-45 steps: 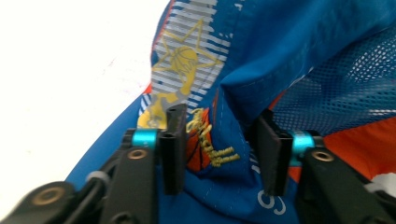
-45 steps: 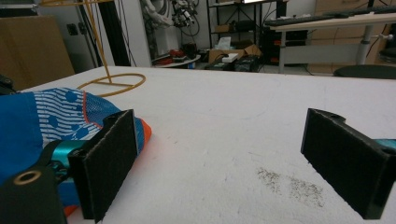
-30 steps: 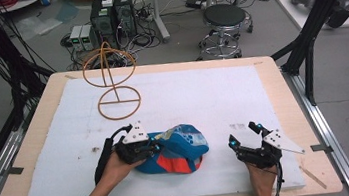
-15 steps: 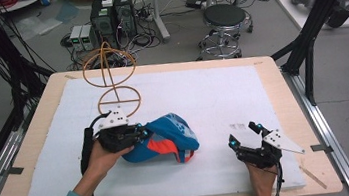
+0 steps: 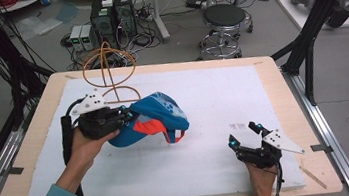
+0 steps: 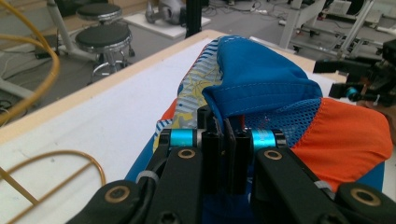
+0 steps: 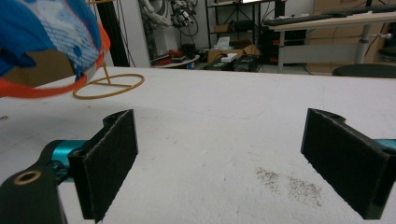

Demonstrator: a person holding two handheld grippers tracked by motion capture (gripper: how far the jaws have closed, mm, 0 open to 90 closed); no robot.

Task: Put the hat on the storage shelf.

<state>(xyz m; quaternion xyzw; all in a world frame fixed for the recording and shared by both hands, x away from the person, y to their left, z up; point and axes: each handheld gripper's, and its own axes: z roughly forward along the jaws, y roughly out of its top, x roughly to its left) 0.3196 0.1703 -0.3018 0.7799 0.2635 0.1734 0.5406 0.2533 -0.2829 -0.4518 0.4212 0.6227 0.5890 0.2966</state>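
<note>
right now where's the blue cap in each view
high view: blue cap left of centre, lifted off the table, brim pinched by the left gripper.
left gripper view: cap centre and right, above the shut fingers.
right gripper view: cap top-left corner.
shared landmark: wire stand behind it.

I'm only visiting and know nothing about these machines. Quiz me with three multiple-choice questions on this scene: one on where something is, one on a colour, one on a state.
1. Where is the wire stand?
A. far left of the table
B. beside the right gripper
C. on the floor

2. What colour is most of the cap?
A. green
B. blue
C. black

3. How is the left gripper?
A. wide open
B. lying on the table
C. shut on the cap

Answers:
1 A, the high view shows it standing at the far left edge.
2 B, blue cloth with orange parts.
3 C, the left gripper view shows its jaws pinching the cap's edge.
</note>
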